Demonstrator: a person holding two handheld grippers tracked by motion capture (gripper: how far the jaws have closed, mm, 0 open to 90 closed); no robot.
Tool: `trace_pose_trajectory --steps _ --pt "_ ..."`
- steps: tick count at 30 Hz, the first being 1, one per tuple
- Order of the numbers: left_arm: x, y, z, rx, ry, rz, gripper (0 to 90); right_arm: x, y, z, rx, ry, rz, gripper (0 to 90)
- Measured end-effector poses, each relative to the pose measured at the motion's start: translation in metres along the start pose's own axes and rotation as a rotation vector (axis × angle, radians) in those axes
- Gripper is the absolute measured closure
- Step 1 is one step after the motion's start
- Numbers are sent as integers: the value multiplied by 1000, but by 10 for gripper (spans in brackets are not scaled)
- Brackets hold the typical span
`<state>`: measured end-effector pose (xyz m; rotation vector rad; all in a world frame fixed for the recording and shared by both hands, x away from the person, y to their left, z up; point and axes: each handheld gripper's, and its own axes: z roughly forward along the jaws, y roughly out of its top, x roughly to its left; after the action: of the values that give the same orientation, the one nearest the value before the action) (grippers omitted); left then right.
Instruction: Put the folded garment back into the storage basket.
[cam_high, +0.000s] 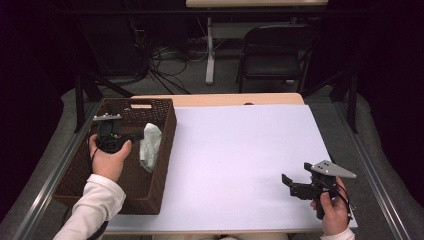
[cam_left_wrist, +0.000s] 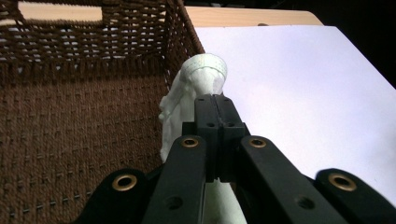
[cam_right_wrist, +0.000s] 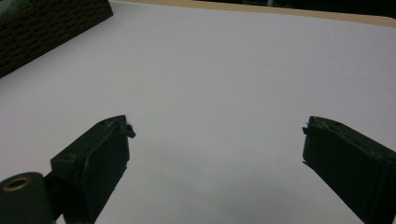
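A white crumpled cloth (cam_high: 150, 143) stands against the right wall inside a brown wicker basket (cam_high: 167, 165) at the table's left. My left gripper (cam_high: 136, 136) reaches into the basket, shut on the cloth. In the left gripper view its jaws press together at the tip (cam_left_wrist: 215, 100), and the cloth (cam_left_wrist: 201, 74) rises above them and hangs below, over the woven basket floor (cam_left_wrist: 70, 140). My right gripper (cam_high: 288, 183) rests low over the white sheet near the front right corner. It is open, with nothing between its jaws (cam_right_wrist: 215, 135).
A white sheet (cam_high: 240, 145) covers most of the wooden table; a bare wooden strip (cam_high: 225, 99) runs along the far edge. A corner of the basket (cam_right_wrist: 51, 28) sits at the right gripper view's upper left. A black chair (cam_high: 276, 50) and cables are behind the table.
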<state>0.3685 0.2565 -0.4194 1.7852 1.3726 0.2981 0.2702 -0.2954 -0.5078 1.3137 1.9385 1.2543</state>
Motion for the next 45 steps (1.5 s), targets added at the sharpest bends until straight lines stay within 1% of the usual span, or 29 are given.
trace_pose_trajectory --steps 2,5,6,8,13,15,21,24,28,29,33,35,39,40,42,45 --pt "0 -1 2 0 0 -6 900 0 0 0 1 0 -3 68" --pt "4 -5 9 11 -4 -14 900 -1 -1 0 0 -8 0 68" --pt "4 -5 9 11 -4 -14 900 -1 0 -1 2 -7 0 68" --pt "6 -8 14 23 -6 -21 900 -1 -1 -1 3 -6 -1 68" --pt "9 -10 21 30 1 -27 900 -1 -1 -1 6 -7 -2 68" --pt "10 -10 22 38 5 -19 900 -2 -1 -1 5 -6 -2 68" --pt "16 -9 26 65 33 -23 900 0 -1 0 10 -2 2 68" --pt "22 -7 27 77 60 -24 900 0 -2 1 15 -3 -3 68" --pt "31 -6 29 88 82 -38 900 1 -2 1 8 1 0 68" --pt "33 -6 29 100 84 -40 900 0 -2 2 11 0 -3 68" --pt "40 -5 31 107 111 -49 900 -1 -2 2 16 5 6 69" --pt "44 -5 32 113 124 -56 900 -1 -3 2 18 1 0 69" --pt "48 -5 34 123 139 -67 900 -1 -2 2 14 1 5 69" --pt "50 -5 34 135 137 -67 900 -1 -3 2 10 -1 7 69" --pt "52 -6 36 132 145 -74 900 -1 -2 1 17 -1 6 69" --pt "57 -7 37 130 155 -88 900 -1 -2 1 11 -6 10 69"
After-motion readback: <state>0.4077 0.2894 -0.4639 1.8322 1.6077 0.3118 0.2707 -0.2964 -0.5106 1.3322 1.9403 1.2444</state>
